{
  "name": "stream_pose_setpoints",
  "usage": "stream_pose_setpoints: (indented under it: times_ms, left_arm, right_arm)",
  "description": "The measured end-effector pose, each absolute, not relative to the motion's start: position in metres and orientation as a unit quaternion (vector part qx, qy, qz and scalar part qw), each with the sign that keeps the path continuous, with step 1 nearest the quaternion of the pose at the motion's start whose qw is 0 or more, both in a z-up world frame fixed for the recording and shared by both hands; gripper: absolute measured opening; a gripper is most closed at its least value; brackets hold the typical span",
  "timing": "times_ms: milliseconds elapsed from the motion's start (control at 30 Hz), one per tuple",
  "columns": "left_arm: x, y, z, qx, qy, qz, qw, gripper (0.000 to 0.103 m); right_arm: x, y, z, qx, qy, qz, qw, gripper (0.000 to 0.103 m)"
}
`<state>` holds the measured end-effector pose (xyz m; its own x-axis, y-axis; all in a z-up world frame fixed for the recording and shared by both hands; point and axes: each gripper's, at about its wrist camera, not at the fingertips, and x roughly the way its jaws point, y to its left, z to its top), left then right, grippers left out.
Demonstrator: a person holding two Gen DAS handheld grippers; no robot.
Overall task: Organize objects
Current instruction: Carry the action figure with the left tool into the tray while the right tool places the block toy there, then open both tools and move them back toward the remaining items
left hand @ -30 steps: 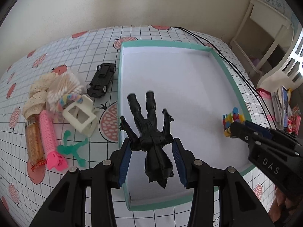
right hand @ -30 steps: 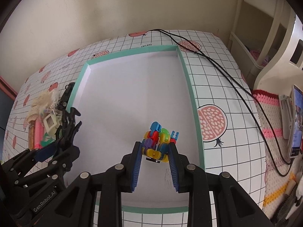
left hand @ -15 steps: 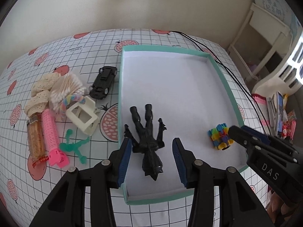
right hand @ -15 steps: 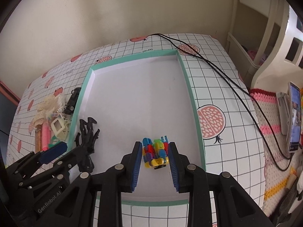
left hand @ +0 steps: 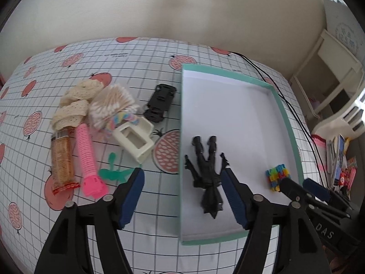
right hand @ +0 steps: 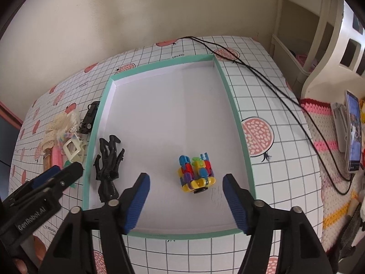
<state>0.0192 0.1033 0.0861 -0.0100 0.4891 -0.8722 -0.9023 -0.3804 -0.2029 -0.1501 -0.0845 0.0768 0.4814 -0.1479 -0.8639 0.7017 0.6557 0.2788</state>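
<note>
**Both toys let go inside the tray**

My left gripper (left hand: 182,197) has just been opening; its jaws stand apart, and the black figure (left hand: 206,173) lies free on the white floor of the teal tray (left hand: 288,123), near its left wall, with only one pad close beside it. My right gripper (right hand: 186,197) has likewise just been opening, its jaws wide, and the colourful block toy (right hand: 196,173) sits loose ahead of them, touching neither pad. A second ago both jaws were narrower around these toys, so I judge two items delivered.

Left of the tray wait the black toy car (left hand: 160,102), cream plastic frame (left hand: 134,138), pink roller (left hand: 87,157), green piece (left hand: 114,171), cotton swabs (left hand: 111,107), lace trim (left hand: 74,108) and amber packet (left hand: 61,159). They lie bunched together, so picking one cleanly may disturb its neighbours. The tray wall stands between my left gripper and that pile.
</note>
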Motion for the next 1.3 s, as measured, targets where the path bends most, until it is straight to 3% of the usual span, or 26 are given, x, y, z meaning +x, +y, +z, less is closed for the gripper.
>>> stream_pose_setpoints:
  times_ms: [33,267,400,467,900,1300]
  left_arm:
    - [0.017,0.102,0.086,-0.483,0.212,0.678,0.512,0.083]
    - [0.012,0.096,0.085,-0.484,0.203,0.682,0.510,0.092]
    - [0.014,0.095,0.087,-0.465,0.202,0.692,0.513,0.094]
    - [0.014,0.094,0.089,-0.451,0.199,0.701,0.515,0.100]
    - [-0.021,0.078,0.109,-0.408,0.180,0.709,0.546,0.101]
    - [-0.123,0.050,0.089,-0.499,0.108,0.709,0.486,0.101]
  right_arm:
    - [-0.149,-0.083,0.077,0.316,0.436,-0.265,0.800,0.078]
    - [-0.146,-0.079,0.075,0.314,0.438,-0.270,0.798,0.096]
    - [-0.147,-0.079,0.074,0.321,0.437,-0.274,0.794,0.100]
    - [-0.147,-0.080,0.074,0.318,0.437,-0.280,0.794,0.102]
    - [-0.122,-0.074,0.091,0.300,0.415,-0.301,0.804,0.103]
    - [-0.068,-0.017,0.121,0.288,0.363,-0.232,0.855,0.103]
